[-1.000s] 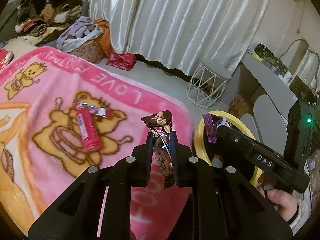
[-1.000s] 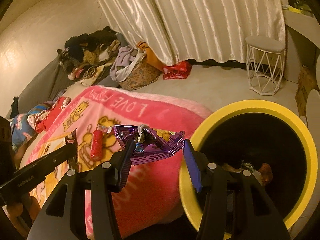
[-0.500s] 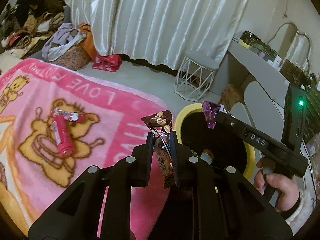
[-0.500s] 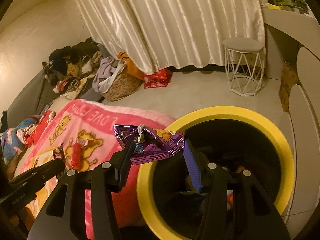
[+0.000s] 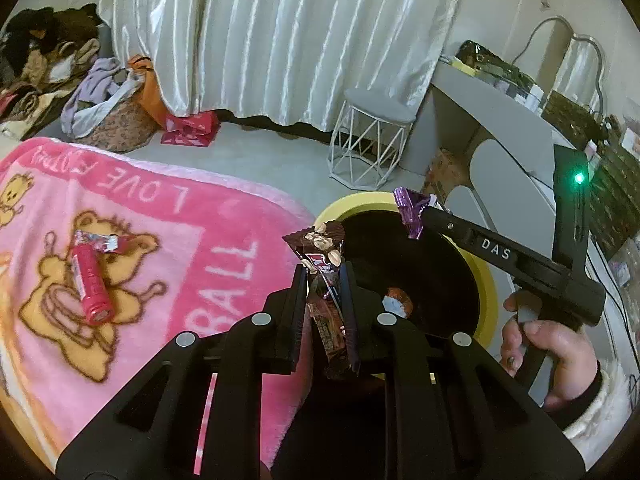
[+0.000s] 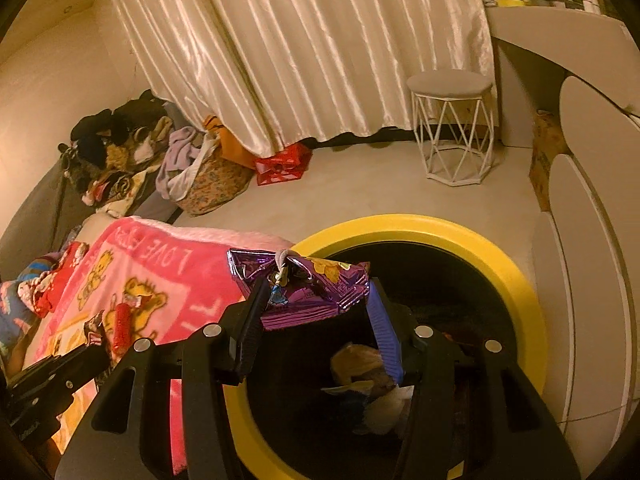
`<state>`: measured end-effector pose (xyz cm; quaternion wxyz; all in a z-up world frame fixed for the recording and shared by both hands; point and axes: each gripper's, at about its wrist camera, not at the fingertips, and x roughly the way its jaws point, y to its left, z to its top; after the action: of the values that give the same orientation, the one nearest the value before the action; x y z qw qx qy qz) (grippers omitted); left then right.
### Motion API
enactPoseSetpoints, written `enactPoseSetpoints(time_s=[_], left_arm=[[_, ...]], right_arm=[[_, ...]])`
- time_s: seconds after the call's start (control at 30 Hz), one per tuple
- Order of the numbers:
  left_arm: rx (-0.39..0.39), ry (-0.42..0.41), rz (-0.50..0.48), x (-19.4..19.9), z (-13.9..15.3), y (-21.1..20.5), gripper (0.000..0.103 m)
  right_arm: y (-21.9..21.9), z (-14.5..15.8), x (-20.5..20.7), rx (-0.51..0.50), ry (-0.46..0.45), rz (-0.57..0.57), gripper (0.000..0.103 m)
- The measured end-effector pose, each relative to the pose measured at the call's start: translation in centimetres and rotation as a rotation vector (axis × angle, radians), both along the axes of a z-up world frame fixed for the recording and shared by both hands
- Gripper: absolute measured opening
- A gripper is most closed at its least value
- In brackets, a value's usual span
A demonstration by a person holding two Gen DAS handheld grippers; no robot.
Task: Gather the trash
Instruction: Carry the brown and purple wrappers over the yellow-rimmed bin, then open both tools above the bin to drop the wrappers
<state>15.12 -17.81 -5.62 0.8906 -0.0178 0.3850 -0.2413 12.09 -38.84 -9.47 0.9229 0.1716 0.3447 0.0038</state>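
With the left claw [image 5: 323, 280] clamped on a brown snack wrapper [image 5: 320, 252] and the right claw [image 6: 316, 300] half-spread across a purple wrapper [image 6: 304, 286], both apparently over the yellow-rimmed bin [image 6: 516, 280], a careless release could drop either onto the pink blanket [image 5: 160, 240].

Bin mouth open from above, hemmed in left and right

Yellow-rimmed bin [image 6: 516, 280] has a wide dark opening; trash [image 6: 372, 384] lies low inside, room above it; pink blanket [image 5: 168, 216] on the bed touches the rim on the left; grey worktop [image 5: 472, 100] and rounded white panels [image 6: 580, 240] crowd the right; bare floor [image 6: 360, 184] beyond the bin runs free to the wire stool [image 6: 454, 128], curtain [image 6: 300, 40] and red bag [image 6: 282, 164]; red tube [image 5: 91, 288] lies on the blanket, well apart from the rim.
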Motion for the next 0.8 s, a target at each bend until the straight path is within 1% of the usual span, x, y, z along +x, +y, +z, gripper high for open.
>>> enactPoseSetpoints(time_s=[0.47, 0.67, 0.8], left_arm=[[0.032, 0.017, -0.076, 0.5, -1.7, -3.3, 0.013], [0.048, 0.038, -0.124, 1.0, -2.9, -5.2, 0.013], [0.044, 0.068, -0.154, 1.6, -4.0, -6.3, 0.013]], right_arm=[[-2.8, -1.9, 0.1, 0.024, 0.04, -0.06, 0.048], [-4.0, -2.9, 0.2, 0.039, 0.063, -0.08, 0.048], [-4.6, -3.3, 0.3, 0.049, 0.077, -0.092, 0.049]])
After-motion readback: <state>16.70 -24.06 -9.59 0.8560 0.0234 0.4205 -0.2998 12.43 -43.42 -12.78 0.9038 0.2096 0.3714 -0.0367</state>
